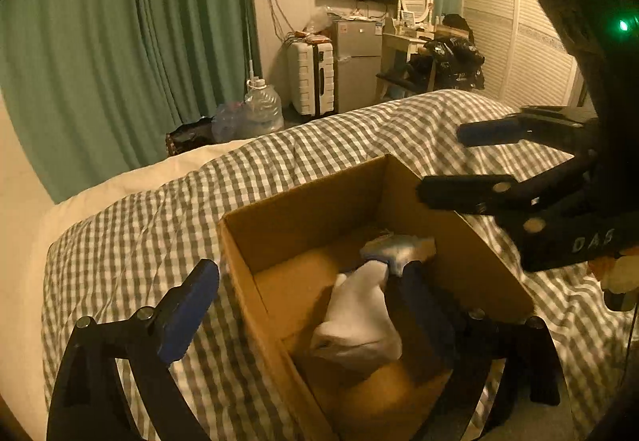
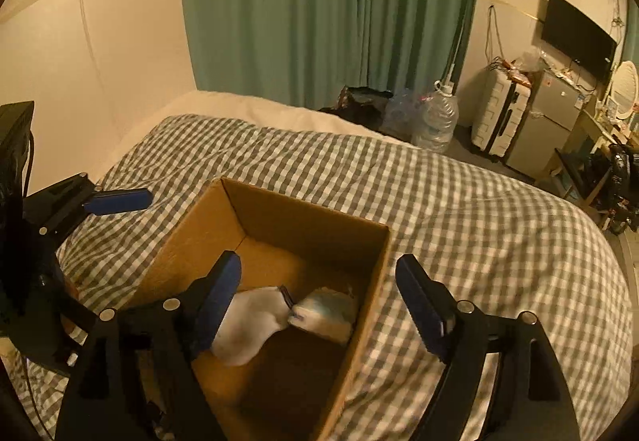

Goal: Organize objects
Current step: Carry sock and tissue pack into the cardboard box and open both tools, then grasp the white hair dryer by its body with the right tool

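Both grippers, left [image 1: 307, 305] and right [image 2: 319, 301], spread wide and empty over the box [image 2: 179, 237] on the bed [image 2: 479, 221]; inside, a white sock [image 2: 247, 325], soft, light, best pinched mid-fold.

Inside the cardboard box [image 1: 303, 217], the left claw [image 1: 307, 305] hides part of the white sock [image 1: 359, 317]; the bundle [image 1: 395, 247] beside it is blurred.

White suitcase [image 1: 310, 77] beside what looks like a small fridge [image 1: 356, 63].
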The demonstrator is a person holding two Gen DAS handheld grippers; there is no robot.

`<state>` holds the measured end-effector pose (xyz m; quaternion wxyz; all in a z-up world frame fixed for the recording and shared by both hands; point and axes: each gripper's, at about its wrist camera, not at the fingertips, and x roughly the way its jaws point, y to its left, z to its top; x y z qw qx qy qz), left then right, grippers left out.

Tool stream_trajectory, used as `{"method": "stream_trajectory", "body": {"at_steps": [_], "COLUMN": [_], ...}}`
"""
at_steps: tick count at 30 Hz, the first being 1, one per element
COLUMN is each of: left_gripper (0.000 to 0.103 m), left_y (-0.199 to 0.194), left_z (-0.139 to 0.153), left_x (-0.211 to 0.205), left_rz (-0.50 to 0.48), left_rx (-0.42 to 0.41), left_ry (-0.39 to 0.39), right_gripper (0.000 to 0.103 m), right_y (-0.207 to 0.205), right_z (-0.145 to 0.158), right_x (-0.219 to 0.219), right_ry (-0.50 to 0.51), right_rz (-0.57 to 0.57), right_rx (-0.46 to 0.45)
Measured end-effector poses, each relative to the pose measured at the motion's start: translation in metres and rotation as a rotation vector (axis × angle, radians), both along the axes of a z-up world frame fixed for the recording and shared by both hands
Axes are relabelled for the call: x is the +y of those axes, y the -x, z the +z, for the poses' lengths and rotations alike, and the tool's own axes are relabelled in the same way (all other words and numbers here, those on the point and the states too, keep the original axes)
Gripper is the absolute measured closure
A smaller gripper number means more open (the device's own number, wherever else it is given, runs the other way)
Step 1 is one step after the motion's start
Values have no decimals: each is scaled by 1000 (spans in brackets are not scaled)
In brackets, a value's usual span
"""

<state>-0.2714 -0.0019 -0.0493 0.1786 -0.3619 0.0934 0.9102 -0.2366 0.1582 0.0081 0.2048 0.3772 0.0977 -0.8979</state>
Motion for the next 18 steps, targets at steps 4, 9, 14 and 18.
{"method": "stream_trajectory", "body": {"at_steps": [4,9,14,18], "left_gripper": [7,7,5,3], "left_y": [-21,-62,-100,-133], "left_z": [18,41,52,49], "left_x": [-7,-19,-33,-55], "left_rz": [60,52,112,165], "left_rx": [0,7,7,-29], "left_ry": [36,79,135,82], "right_gripper": [18,18,15,15], "right_y": [-30,-74,-124,-159], "right_z": [19,34,40,39], "right_x": [6,8,5,0], "right_ry": [-27,-92,-161,-167], "right_rz": [-5,31,86,120], "right_rx": [23,29,39,27]}}
